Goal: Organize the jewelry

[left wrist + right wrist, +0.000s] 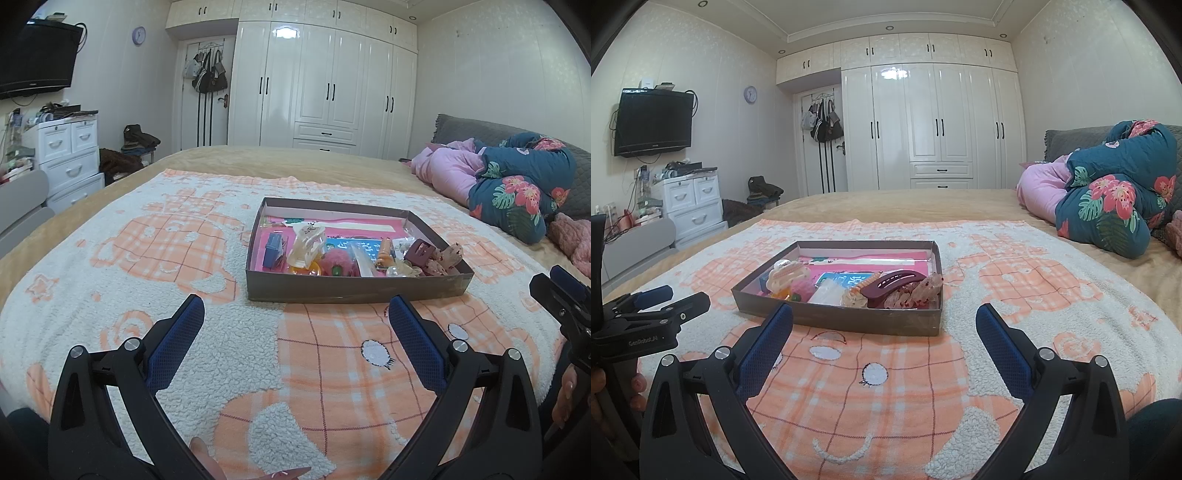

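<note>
Both tools spread empty, left tool (295, 321) and right tool (884, 323), low in frame; shallow grey cardboard box (849, 319) of hair clips mid-frame ahead on the bed, nearer the right.

A shallow box (354, 288) sits on a blanket (147, 280) spread over the bed (258, 157), mid-frame. Hair clips (897, 286) lie inside it. Folded bedding (517, 184) lies right; a wardrobe (325, 85) stands behind.

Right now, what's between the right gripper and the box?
Only bare blanket lies between the open right gripper and the box, as the right wrist view shows.
</note>
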Tool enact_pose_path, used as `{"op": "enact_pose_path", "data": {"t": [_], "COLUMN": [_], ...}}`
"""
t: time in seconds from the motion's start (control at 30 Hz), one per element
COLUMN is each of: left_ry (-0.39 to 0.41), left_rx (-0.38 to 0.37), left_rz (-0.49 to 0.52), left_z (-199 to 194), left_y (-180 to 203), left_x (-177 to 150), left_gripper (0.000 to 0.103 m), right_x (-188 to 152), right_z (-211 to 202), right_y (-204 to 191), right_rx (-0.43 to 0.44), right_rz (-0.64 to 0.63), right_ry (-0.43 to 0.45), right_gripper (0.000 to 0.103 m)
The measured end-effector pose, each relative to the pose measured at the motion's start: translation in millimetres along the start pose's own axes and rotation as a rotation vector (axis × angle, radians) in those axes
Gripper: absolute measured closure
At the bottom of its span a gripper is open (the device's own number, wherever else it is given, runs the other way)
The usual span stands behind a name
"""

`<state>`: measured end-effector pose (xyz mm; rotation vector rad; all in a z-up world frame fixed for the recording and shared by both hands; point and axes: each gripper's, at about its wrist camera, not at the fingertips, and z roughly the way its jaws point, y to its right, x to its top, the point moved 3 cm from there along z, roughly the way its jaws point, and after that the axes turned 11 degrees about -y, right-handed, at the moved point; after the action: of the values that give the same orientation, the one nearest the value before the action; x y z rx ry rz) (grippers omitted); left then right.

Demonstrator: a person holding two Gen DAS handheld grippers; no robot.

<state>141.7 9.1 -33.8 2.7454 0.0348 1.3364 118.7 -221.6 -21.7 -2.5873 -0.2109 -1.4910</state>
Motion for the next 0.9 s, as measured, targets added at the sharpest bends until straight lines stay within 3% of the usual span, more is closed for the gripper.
{"op": "enact_pose_path", "data": {"t": [0.9], "left_ry": [0.012], "left_rx": [0.016], "left_rz": [0.025], "left_z": [-1.9], "left_y": [2.4], "left_x": [-1.3], "left_gripper": [0.011], "right_x": [0.2], "right_z": [0.3], "right_y": [-0.1], "right_rx": [-0.002], "right_rz": [-0.001], "right_ry": [-0.002], "right_gripper": [0.006]}}
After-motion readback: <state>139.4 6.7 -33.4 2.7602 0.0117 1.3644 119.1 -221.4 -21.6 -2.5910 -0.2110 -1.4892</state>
